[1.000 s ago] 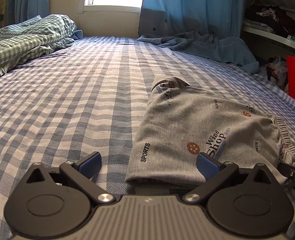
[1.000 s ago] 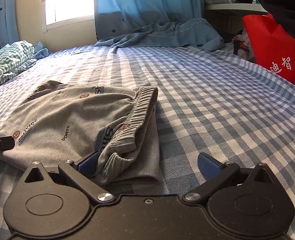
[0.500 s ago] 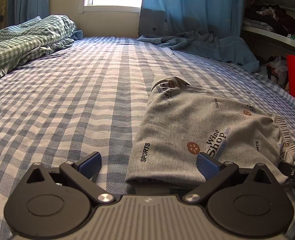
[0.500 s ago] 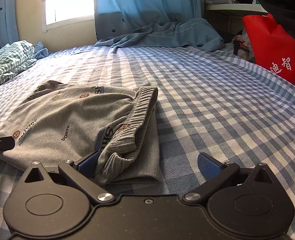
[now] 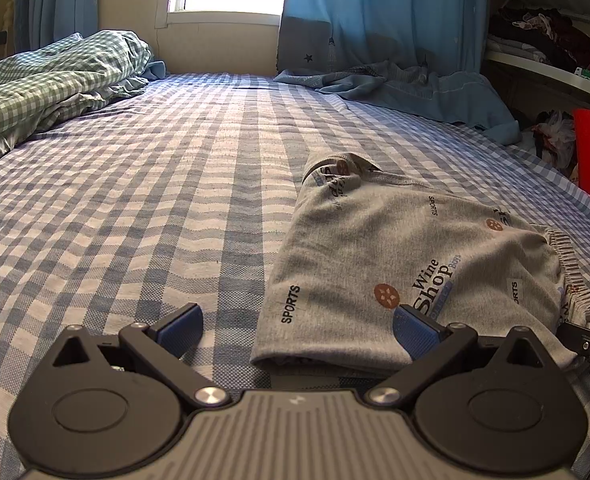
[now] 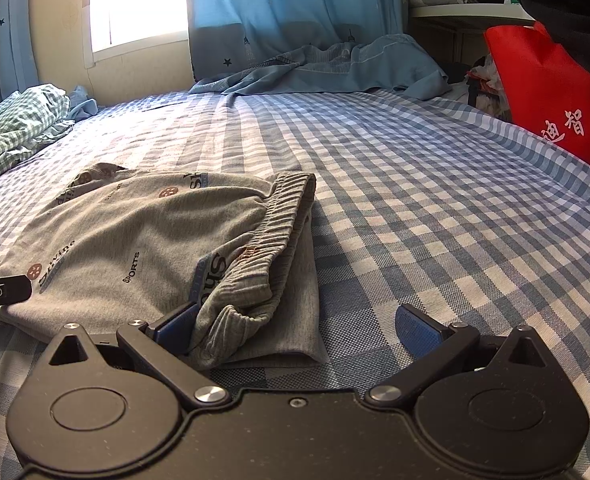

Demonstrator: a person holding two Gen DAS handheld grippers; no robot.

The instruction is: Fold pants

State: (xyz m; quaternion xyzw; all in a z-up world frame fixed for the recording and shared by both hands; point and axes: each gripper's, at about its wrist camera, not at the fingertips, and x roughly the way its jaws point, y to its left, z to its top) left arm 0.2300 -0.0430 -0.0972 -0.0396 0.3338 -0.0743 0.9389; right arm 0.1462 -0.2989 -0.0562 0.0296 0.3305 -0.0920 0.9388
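Grey printed pants [image 5: 407, 256] lie folded in a compact stack on the blue checked bed [image 5: 135, 208], with the ribbed waistband [image 6: 283, 216] on the right side. My left gripper [image 5: 297, 326] is open at the near left corner of the stack, its right pad [image 5: 415, 330] over the fabric edge and its left pad on the sheet. My right gripper [image 6: 295, 326] is open at the near right corner, with the bunched waistband end against its left pad [image 6: 175, 326]. Nothing is clamped in either. The other gripper's black tip [image 6: 3, 290] shows at the left edge of the right wrist view.
A green checked quilt [image 5: 43, 84] is bunched at the far left. Blue curtains and a blue cloth [image 5: 415, 88] lie at the head of the bed under the window. A red bag [image 6: 551, 96] and cluttered shelves [image 5: 551, 40] stand along the right edge of the bed.
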